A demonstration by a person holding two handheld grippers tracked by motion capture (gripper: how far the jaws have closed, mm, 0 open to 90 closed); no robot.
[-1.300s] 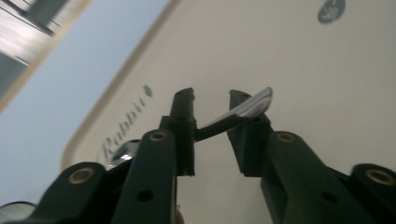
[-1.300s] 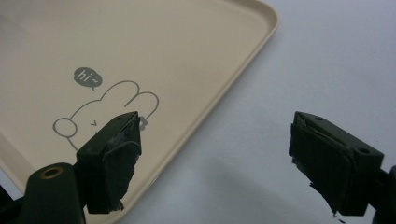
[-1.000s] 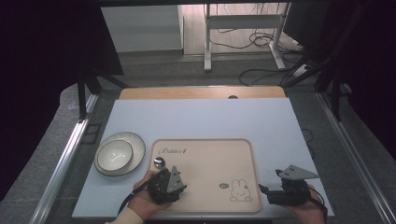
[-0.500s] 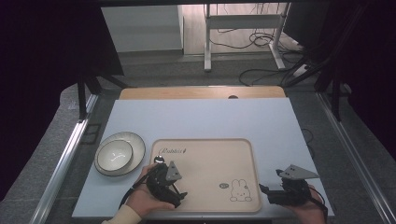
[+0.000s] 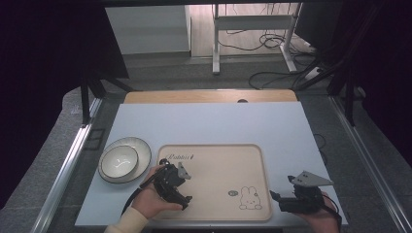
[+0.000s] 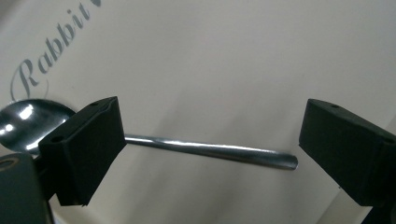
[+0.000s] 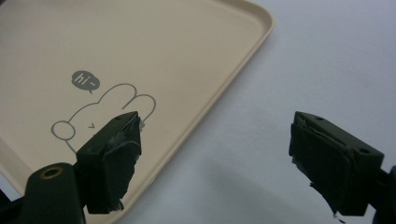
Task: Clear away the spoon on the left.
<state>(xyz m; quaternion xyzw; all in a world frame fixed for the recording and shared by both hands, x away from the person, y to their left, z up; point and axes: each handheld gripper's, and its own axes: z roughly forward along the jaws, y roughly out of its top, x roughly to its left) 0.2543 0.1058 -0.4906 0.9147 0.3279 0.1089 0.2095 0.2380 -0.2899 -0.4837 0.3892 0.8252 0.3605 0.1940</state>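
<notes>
Shiny metal spoon lies flat on the beige rectangular plastic tray, near the tray's "Rabbit" lettering at its far-left corner. In the left gripper view its long axis runs almost straight across the frame: bowl at the left, partly behind the left jaw, handle tip ending just short of the right jaw. The left gripper has its jaws spread wide on either side of the spoon, having just been opening; the pads are clear of the handle, nothing pinched.

From the high view the left gripper sits over the tray's left part and covers the spoon, so its direction cannot be told there. That view adds the round white ceramic bowl on a plate, just left of the tray on the pale blue table top.

Right gripper has wide jaws with nothing between them, over bare table just beside the tray's near-right corner; its view gives the rabbit drawing with "hi~" bubble. High view puts the right gripper at the table's near-right edge, well apart from the left.
</notes>
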